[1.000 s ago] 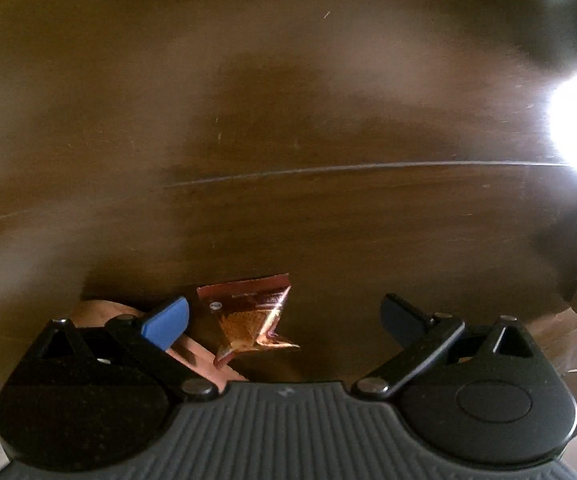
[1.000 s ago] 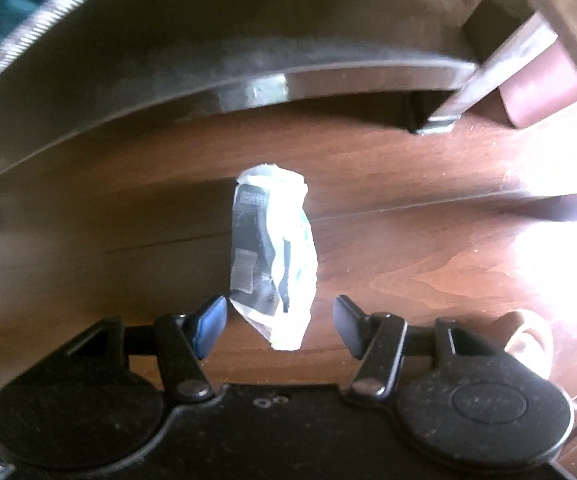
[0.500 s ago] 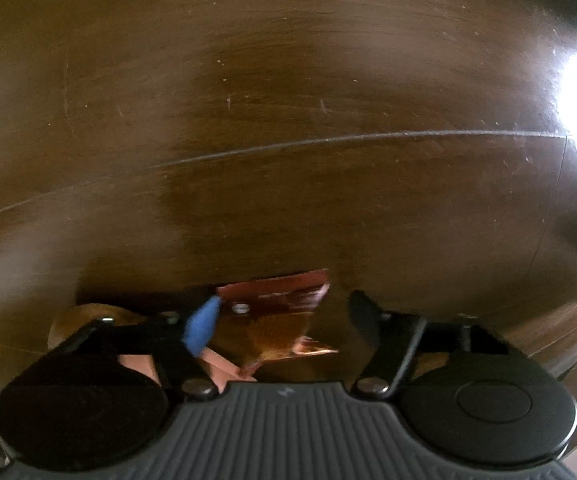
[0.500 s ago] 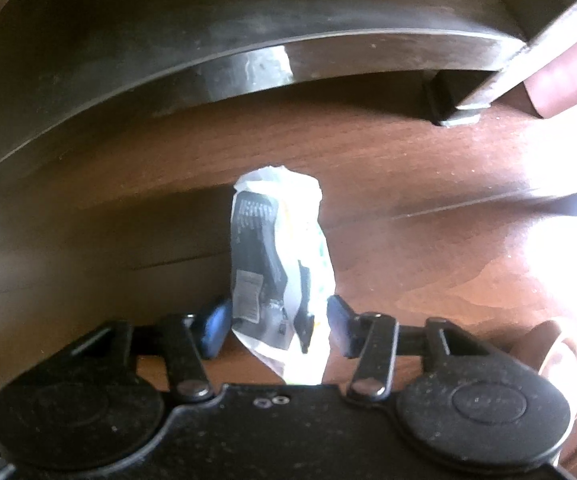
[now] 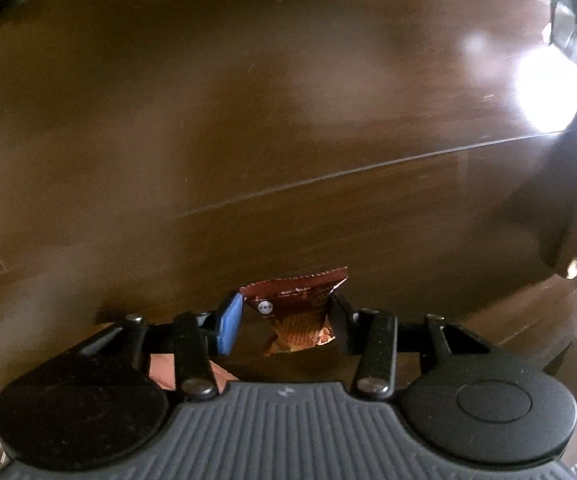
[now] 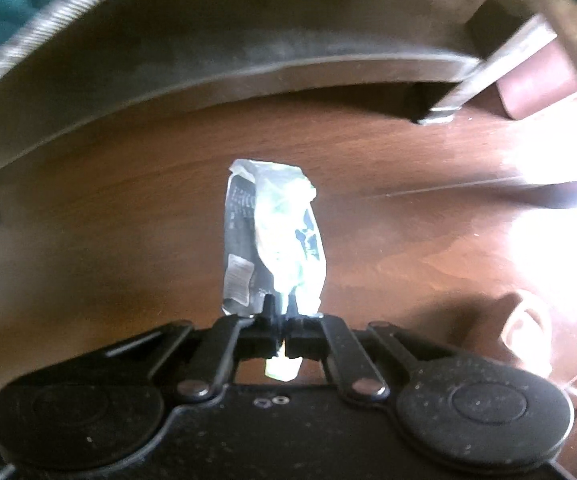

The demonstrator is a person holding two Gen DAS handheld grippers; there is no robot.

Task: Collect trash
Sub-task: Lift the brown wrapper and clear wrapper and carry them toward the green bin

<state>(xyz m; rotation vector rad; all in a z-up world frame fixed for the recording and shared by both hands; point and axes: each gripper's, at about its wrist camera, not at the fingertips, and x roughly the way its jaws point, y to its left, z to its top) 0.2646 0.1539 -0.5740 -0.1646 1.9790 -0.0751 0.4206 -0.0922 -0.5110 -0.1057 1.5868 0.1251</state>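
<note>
While the brown snack wrapper (image 5: 296, 312) sits low and just left of centre in the left wrist view, it is pinched between the two fingers of the left gripper (image 5: 284, 322), whose jaws have just been closing onto it; the blue pad (image 5: 229, 324) presses its left edge and the black finger (image 5: 338, 326) its right. Beyond it spreads the dark wooden floor (image 5: 248, 140), with a bright glare at the upper right. In the right wrist view, the crumpled white wrapper (image 6: 272, 240) stands at the middle of the frame, its lower end clamped in the right gripper (image 6: 281, 312), jaws drawn almost together on it. Above it curves a dark furniture base (image 6: 208, 60), and a foot (image 6: 524, 324) shows at the lower right.
</note>
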